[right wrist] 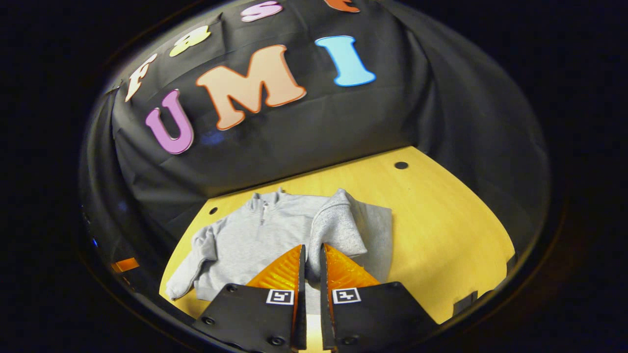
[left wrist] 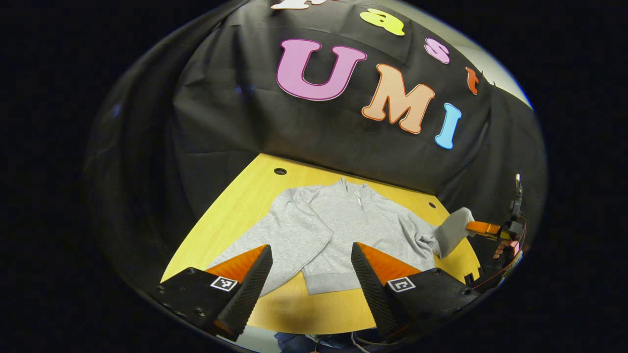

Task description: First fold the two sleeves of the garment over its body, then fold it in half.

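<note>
A grey zip-neck sweatshirt [left wrist: 343, 220] lies face up on the yellow table [left wrist: 235, 206], collar toward the booth wall. My left gripper [left wrist: 311, 247] hovers open above its hem and near sleeve [left wrist: 255, 245], with nothing between the fingers. In the left gripper view, the right gripper [left wrist: 471, 226] holds the other sleeve's cuff [left wrist: 454, 230] lifted off the table at the right. In the right gripper view, my right gripper [right wrist: 312, 247] is shut on that raised sleeve [right wrist: 338, 225], which stands bunched over the sweatshirt body [right wrist: 255, 240]. The far sleeve [right wrist: 189, 269] lies flat.
The yellow table [right wrist: 441, 220] has small round holes near its back corners [left wrist: 280, 171] [right wrist: 401, 165]. Black cloth walls close in behind and at both sides. Bare tabletop stretches to the right of the garment in the right gripper view.
</note>
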The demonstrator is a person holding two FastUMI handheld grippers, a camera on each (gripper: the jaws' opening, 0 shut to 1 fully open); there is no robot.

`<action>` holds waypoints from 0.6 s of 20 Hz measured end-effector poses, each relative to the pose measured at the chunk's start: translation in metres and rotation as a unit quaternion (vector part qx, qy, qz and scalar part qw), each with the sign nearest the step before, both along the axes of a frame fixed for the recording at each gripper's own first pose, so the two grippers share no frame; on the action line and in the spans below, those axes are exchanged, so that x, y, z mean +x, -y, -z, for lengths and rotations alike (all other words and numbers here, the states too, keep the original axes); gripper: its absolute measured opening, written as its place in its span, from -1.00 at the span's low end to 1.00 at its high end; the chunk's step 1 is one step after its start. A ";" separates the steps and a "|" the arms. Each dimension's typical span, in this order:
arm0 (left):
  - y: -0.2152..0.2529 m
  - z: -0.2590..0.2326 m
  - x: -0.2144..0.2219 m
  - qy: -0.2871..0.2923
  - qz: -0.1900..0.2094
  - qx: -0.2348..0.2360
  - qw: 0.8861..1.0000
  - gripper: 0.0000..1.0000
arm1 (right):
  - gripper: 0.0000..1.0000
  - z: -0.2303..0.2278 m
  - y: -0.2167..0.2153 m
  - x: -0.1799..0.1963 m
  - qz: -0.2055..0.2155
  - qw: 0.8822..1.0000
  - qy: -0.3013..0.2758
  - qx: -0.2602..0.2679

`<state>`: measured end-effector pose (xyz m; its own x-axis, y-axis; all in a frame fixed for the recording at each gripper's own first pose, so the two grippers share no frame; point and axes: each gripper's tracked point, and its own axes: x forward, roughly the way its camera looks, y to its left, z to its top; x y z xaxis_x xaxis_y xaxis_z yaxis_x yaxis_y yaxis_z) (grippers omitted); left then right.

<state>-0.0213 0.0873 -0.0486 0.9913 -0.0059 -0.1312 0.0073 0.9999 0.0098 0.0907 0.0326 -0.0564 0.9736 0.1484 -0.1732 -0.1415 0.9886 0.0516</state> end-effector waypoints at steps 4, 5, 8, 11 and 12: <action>-0.025 0.003 -0.007 -0.001 -0.007 -0.008 1.000 0.89 | -0.72 -0.003 -0.081 0.014 -0.057 0.998 0.005 -0.017; -0.031 0.004 -0.010 -0.001 -0.011 -0.010 1.000 0.89 | -0.72 -0.003 -0.101 0.017 -0.069 0.997 0.006 -0.022; -0.052 0.005 -0.015 -0.001 -0.025 -0.018 1.000 0.89 | -0.72 0.000 -0.159 0.025 -0.112 0.993 0.005 -0.028; -0.069 0.007 -0.017 -0.002 -0.040 -0.028 0.999 0.89 | -0.72 0.006 -0.215 0.037 -0.151 0.988 0.003 -0.033; -0.075 0.008 -0.018 -0.002 -0.044 -0.031 0.999 0.89 | -0.83 0.012 -0.229 0.038 -0.167 0.985 -0.004 -0.037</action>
<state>-0.0396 0.1622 -0.0562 0.9879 0.0734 -0.1369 -0.0812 0.9953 -0.0525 0.1290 0.2613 -0.0686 0.8710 0.4473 -0.2034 -0.4597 0.8879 -0.0161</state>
